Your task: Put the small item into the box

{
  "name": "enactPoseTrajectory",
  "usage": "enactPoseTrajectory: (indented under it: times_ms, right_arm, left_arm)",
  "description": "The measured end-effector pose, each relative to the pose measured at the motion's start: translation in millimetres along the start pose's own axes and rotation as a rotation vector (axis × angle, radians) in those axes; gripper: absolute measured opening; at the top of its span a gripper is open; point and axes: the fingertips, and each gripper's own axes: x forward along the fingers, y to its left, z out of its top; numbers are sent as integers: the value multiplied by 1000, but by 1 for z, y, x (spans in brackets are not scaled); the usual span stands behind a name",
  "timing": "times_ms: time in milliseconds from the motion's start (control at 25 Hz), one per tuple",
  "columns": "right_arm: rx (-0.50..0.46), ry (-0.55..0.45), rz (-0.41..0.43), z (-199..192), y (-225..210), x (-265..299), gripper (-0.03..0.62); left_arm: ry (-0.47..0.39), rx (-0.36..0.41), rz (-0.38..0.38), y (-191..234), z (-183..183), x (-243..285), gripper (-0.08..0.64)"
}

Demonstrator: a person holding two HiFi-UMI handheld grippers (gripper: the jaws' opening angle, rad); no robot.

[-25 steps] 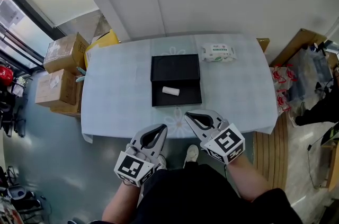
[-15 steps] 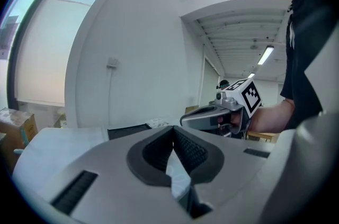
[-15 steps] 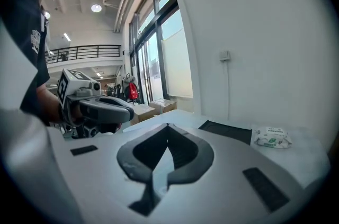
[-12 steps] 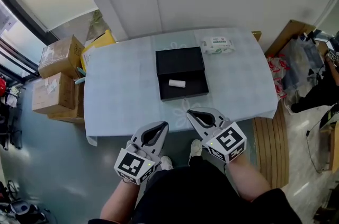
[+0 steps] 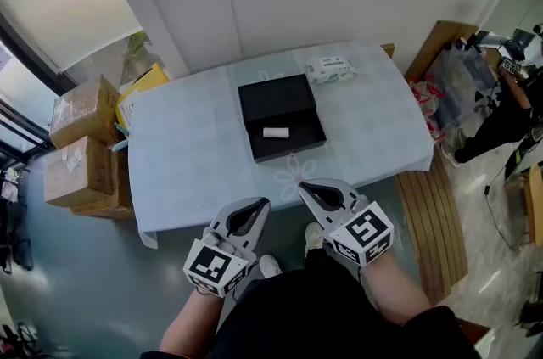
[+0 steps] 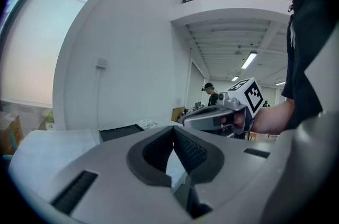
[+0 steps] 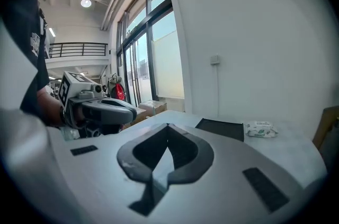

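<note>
An open black box [image 5: 281, 120] lies in the middle of the pale table [image 5: 195, 162], its lid folded back toward the wall. A small white roll [image 5: 276, 132] rests inside the box's tray. My left gripper [image 5: 259, 204] and right gripper [image 5: 303, 188] hang below the table's near edge, held close to my body, both shut with nothing between the jaws. In the left gripper view the box [image 6: 119, 132] shows edge-on beyond my shut jaws, with the right gripper [image 6: 183, 121] at the right. The right gripper view shows the box [image 7: 222, 128] and the left gripper [image 7: 135, 107].
A pack of wet wipes [image 5: 329, 70] lies at the table's far right corner, also the pack [image 7: 260, 128] in the right gripper view. Cardboard cartons [image 5: 81, 137] stack left of the table. A wooden slatted board [image 5: 433, 217] lies on the floor at right.
The head view has swung and pulled back, so table and box sit higher and smaller. Both grippers stay shut near my body. The white roll remains in the box.
</note>
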Motion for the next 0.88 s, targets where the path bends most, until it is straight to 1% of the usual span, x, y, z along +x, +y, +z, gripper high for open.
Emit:
enactPoseTrajectory:
  times_ms: [400, 560, 880]
  right_arm:
    - [17, 16, -50, -9, 15, -5, 9]
    - [14, 8, -56, -7, 22, -4, 9]
    - [6, -4, -67, 1, 31, -6, 9]
  left_arm:
    - [-2, -18, -49, -2, -11, -10, 8]
    - [-5, -19, -57, -2, -14, -16, 8]
    - [-6, -12, -64, -2, -10, -24, 8]
